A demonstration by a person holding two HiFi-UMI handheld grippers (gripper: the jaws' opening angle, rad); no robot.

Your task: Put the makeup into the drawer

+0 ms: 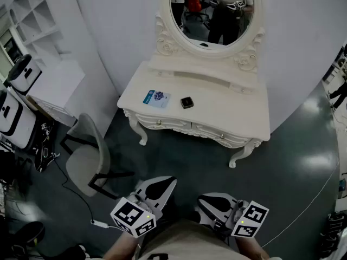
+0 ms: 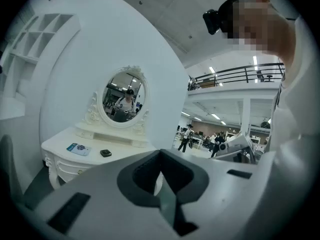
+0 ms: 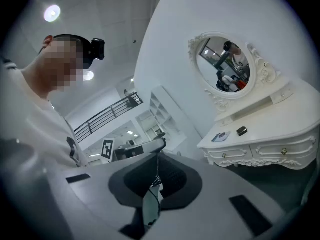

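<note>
A small black makeup compact (image 1: 187,102) lies on the white dressing table (image 1: 233,112), next to a blue-and-white flat packet (image 1: 156,98). Both of the table's front drawers (image 1: 162,123) are closed. My left gripper (image 1: 169,182) and right gripper (image 1: 201,201) hang low near my body, well short of the table, both shut and empty. The left gripper view has its gripper (image 2: 161,154) with jaws together, and the compact (image 2: 105,153) far off at the left. From the right gripper (image 3: 158,156), also shut, the compact (image 3: 242,131) and drawers (image 3: 235,154) lie at the right.
A grey chair (image 1: 87,156) stands on the dark floor left of the table, with a cable (image 1: 73,191) trailing beside it. An oval mirror (image 1: 211,15) rises at the table's back. White shelving (image 1: 32,15) and white equipment (image 1: 21,72) line the left side.
</note>
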